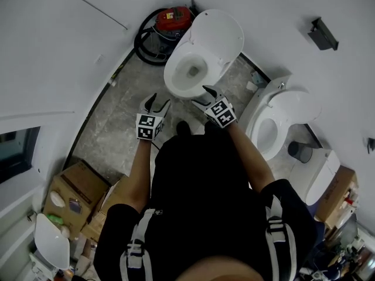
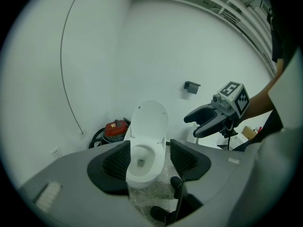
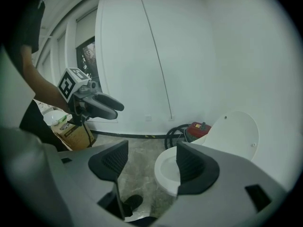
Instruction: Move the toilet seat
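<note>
Head view looks down on a room with white walls [image 1: 70,51] and a grey stone floor [image 1: 117,127]. A person in a black top [image 1: 199,192] stands in the middle with both forearms stretched forward.

Straight ahead of the person stands a white toilet [image 1: 179,78]. Its toilet seat [image 1: 220,31] is raised and tipped back toward the wall behind the bowl. Whether a ring also lies on the rim I cannot tell. A second toilet [image 1: 275,127] stands at the right, against the other wall, with its seat open as well.

Cardboard boxes [image 1: 73,195] sit on the floor at the lower left. A red vacuum cleaner [image 1: 174,17] with a coiled black hose stands in the corner, just beside the first toilet.

The left gripper [image 1: 157,103] hangs short of the bowl. Its jaws stand wide apart and released, with nothing between them; only the distant bowl and the floor show through the gap. The right gripper [image 1: 202,95] is near the bowl's front rim, apart from it, and is likewise spread and empty. Both point downward, side by side.

A small dark bin [image 1: 300,151] stands by the second toilet. A black fixture [image 1: 322,34] is mounted on the wall at the upper right.
</note>
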Demonstrator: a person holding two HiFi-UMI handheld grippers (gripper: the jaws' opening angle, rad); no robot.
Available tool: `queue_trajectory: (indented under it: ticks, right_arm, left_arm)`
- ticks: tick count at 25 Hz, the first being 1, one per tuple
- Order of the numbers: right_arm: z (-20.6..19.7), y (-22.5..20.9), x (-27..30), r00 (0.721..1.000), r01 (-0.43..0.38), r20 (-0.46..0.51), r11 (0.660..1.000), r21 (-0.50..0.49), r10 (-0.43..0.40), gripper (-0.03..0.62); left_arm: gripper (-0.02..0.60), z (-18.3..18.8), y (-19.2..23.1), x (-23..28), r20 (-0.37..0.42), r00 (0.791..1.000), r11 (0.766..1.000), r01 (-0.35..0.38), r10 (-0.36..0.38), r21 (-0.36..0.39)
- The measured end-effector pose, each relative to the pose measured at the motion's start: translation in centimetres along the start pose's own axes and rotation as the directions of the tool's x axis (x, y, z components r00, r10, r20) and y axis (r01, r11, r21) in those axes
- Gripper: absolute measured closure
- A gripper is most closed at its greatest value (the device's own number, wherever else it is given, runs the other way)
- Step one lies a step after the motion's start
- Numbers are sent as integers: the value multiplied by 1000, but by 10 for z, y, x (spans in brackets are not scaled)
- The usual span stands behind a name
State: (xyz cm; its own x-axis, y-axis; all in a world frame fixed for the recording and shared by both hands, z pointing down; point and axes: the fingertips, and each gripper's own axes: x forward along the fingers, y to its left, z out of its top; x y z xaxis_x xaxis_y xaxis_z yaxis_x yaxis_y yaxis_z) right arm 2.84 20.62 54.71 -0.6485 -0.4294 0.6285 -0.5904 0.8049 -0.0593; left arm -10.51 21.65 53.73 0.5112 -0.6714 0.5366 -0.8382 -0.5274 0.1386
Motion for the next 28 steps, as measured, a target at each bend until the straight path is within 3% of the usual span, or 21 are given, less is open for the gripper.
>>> queue_trajectory:
  ticks: [3,19,28]
  right_arm:
    - [-6,5,1,1000,-24,-13,1000,3,24,258]
    - [-20,-30,33,986,-143,-80,988,50,147,260]
    - [-32,-40,59,943,-296,-162,955,0,292,292]
  left_arm:
    - [309,-5,0,0,-23,1000,1000,-5,5,-12]
    - [310,-7,10,28,-94,994,992,-73,63,-106]
    - [312,-7,23,56,-140,982,972,-154,130,-180]
